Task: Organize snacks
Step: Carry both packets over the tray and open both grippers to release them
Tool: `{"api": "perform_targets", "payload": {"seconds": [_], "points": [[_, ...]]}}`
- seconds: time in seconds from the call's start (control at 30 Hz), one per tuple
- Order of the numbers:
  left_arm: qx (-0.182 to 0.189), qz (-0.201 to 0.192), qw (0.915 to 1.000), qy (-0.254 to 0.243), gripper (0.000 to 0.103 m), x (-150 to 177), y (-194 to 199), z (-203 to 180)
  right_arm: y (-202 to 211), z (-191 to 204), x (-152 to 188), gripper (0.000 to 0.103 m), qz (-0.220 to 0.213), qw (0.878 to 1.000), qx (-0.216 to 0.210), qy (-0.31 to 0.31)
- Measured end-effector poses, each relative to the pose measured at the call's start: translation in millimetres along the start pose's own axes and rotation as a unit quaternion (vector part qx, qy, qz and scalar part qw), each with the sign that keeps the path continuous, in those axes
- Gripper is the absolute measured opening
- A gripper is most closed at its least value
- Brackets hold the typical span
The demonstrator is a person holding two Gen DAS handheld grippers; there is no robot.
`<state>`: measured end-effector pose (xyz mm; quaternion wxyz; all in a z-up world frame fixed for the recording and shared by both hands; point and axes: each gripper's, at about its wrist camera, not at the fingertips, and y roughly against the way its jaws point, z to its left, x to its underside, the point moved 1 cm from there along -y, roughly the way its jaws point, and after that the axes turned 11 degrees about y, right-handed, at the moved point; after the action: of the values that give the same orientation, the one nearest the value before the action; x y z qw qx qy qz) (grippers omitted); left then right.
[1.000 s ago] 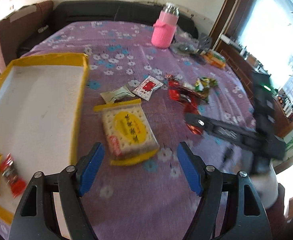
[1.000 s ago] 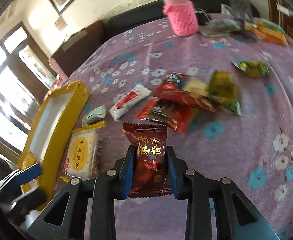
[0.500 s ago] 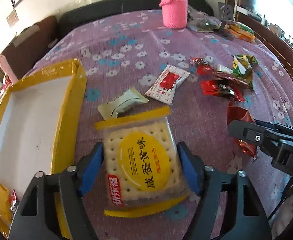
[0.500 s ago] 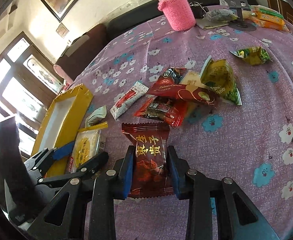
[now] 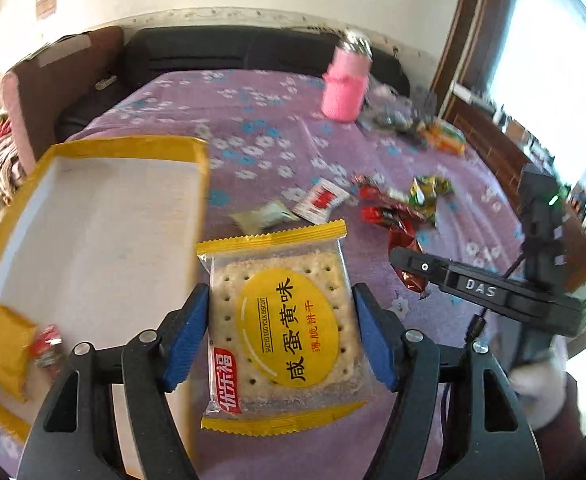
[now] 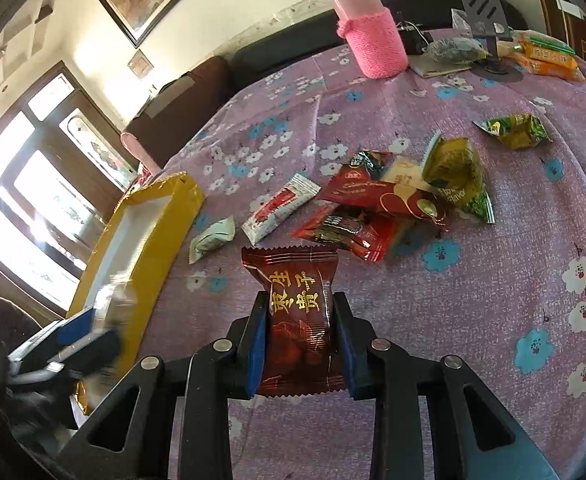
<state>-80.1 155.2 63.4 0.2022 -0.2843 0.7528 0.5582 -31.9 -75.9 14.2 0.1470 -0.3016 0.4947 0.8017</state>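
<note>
My left gripper [image 5: 279, 336] is shut on a yellow-labelled cracker pack [image 5: 285, 328] and holds it above the table, beside the right wall of the yellow-rimmed tray [image 5: 93, 216]. The tray holds a yellow packet [image 5: 3, 346] and a small red snack [image 5: 47, 344]. My right gripper [image 6: 299, 344] is shut on a dark red candy packet [image 6: 295, 320] above the purple cloth. The right gripper also shows in the left wrist view [image 5: 473, 286], and the left gripper in the right wrist view [image 6: 73, 340], blurred.
Loose snacks lie on the flowered tablecloth [image 6: 513, 280]: a pale green packet [image 6: 211, 236], a white-red sachet [image 6: 281, 208], red wrappers [image 6: 357, 224], green-yellow packets [image 6: 459, 176]. A pink-sleeved bottle [image 6: 373, 36] and orange packs [image 6: 549, 56] stand at the far edge.
My left gripper has closed on the cracker pack and lifted it off the cloth toward the tray. My right gripper keeps its candy packet and has hardly moved.
</note>
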Motion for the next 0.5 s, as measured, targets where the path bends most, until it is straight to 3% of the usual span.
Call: {"api": "perform_targets", "payload": {"seconds": [0.13,0.3,0.5], "points": [[-0.01,-0.027,0.9991,0.031,0.07,-11.0,32.8,43.1,-5.3,2.6,3.8,0.031,0.009,1.0,0.011,0.003],[-0.053,-0.054,0.9963,0.041,0.07,-32.0,57.1,93.2,-2.4,13.5,4.9,0.031,0.014,0.999,0.028,0.013],[-0.089,-0.044,0.9926,0.07,0.07,-54.1,43.6,148.3,22.1,62.7,-12.2,0.031,0.002,0.999,-0.028,0.022]]}}
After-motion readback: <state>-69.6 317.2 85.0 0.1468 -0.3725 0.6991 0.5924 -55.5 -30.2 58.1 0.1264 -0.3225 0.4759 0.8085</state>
